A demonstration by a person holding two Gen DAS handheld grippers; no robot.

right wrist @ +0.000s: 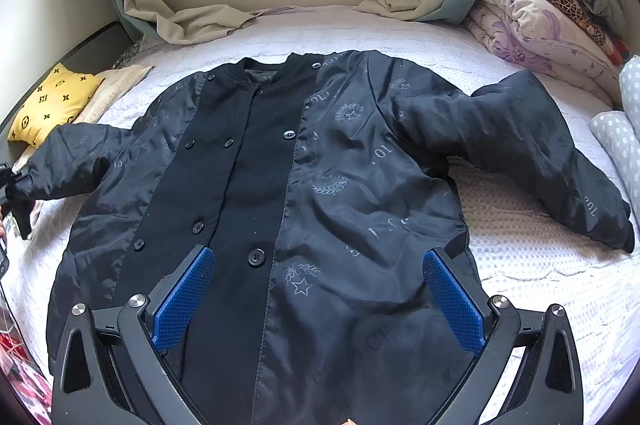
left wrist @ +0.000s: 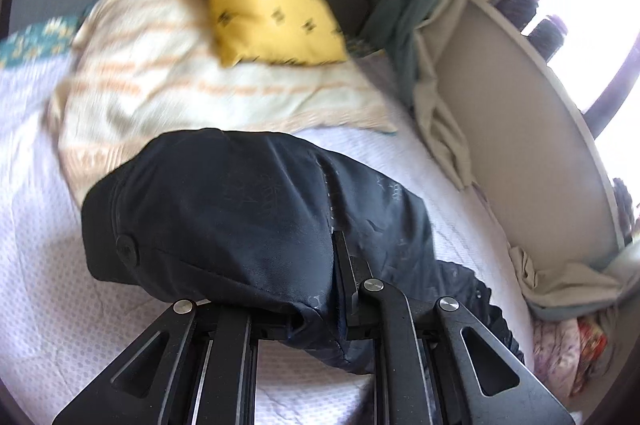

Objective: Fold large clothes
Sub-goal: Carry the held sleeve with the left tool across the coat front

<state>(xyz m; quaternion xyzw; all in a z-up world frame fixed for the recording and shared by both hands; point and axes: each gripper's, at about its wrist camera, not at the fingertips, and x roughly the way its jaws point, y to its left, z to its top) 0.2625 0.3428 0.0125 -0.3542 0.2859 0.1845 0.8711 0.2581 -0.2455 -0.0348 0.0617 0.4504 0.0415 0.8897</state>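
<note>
L gripper [left wrist: 340, 257]: jaws pressed together, pinching cuff of the black printed satin jacket [right wrist: 304, 185], sleeve draped over fingers. R gripper [right wrist: 320, 265]: blue-padded jaws spread wide, nothing pinched, over jacket's lower front. Jacket lies spread on white textured bedspread [right wrist: 540, 265], yellow patterned cushion [left wrist: 264, 1] near the held sleeve.

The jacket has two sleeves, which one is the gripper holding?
The sleeve nearest the yellow pillow: the left gripper pinches its cuff. The other sleeve lies loose.

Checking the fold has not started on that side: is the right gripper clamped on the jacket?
No: the right gripper hangs over the jacket with its blue pads spread wide apart.
</note>
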